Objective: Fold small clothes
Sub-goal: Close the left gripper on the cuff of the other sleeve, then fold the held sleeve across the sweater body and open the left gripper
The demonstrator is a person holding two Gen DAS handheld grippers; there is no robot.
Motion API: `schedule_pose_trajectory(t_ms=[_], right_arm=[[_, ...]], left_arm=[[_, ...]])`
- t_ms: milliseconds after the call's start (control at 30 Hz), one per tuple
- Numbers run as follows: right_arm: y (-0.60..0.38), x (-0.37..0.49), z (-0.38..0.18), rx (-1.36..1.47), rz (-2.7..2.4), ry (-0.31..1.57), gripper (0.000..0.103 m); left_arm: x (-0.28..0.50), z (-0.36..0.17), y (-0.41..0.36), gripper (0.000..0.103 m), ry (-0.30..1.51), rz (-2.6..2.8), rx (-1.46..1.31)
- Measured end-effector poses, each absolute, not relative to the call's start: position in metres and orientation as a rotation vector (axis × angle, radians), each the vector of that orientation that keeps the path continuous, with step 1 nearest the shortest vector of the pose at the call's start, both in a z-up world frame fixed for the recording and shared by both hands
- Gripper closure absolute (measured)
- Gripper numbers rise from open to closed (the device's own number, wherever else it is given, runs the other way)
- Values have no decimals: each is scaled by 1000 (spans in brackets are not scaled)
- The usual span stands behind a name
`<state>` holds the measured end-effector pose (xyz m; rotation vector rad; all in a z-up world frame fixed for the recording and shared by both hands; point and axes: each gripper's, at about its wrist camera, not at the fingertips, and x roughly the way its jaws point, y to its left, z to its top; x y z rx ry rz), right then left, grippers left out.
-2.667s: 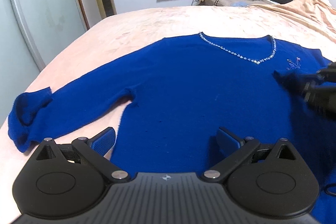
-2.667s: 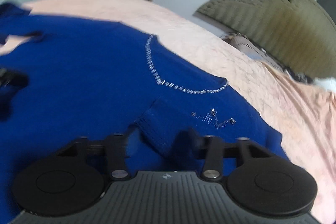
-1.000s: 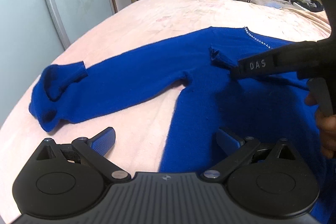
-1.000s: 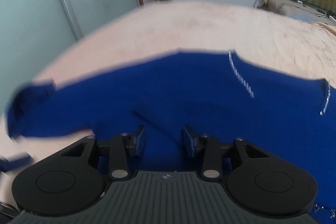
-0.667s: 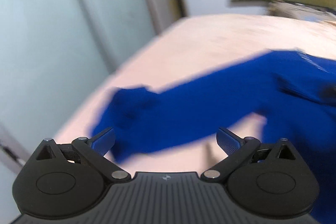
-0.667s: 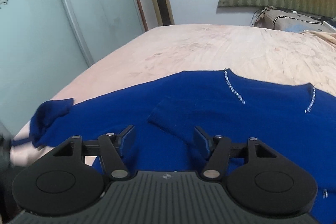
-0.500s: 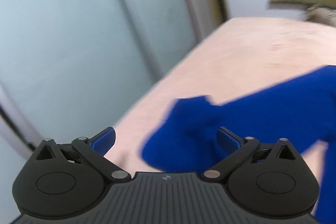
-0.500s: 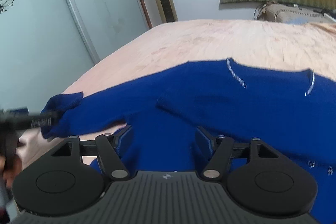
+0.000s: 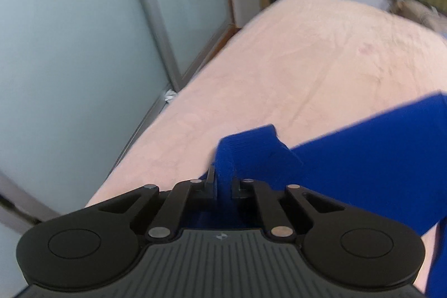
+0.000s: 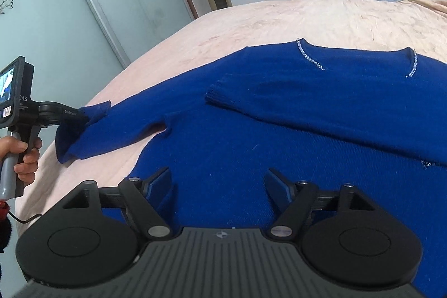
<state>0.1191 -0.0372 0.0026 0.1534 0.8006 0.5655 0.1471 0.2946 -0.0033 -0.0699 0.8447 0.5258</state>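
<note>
Pink bed (image 10: 279, 18): left hand-held gripper (image 9: 223, 187) pinches sweater cuff (image 9: 245, 152) at edge.

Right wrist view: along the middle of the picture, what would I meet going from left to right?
A hand on a grey handle → the left claw shut on the outstretched sleeve's cuff → the folded-in sleeve's cuff → the sparkly neckline of the blue sweater.

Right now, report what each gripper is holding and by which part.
The left gripper is shut on the cuff of the blue sweater. The right gripper holds nothing; its jaws are opening above the sweater's body.
</note>
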Motion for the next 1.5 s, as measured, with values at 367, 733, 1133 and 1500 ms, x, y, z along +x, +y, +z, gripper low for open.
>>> schedule_pose_trajectory(t_ms=[367, 733, 1133, 1500], right_arm=[[-36, 116, -1, 140, 593, 797, 20], [-35, 113, -3, 141, 610, 794, 19], [-37, 109, -4, 138, 611, 795, 18], [-44, 106, -1, 161, 617, 790, 18]], left_arm=[[7, -2, 341, 62, 555, 992, -524], [-45, -13, 371, 46, 491, 744, -936], [-24, -35, 391, 87, 384, 683, -1221], [29, 53, 332, 100, 282, 683, -664]])
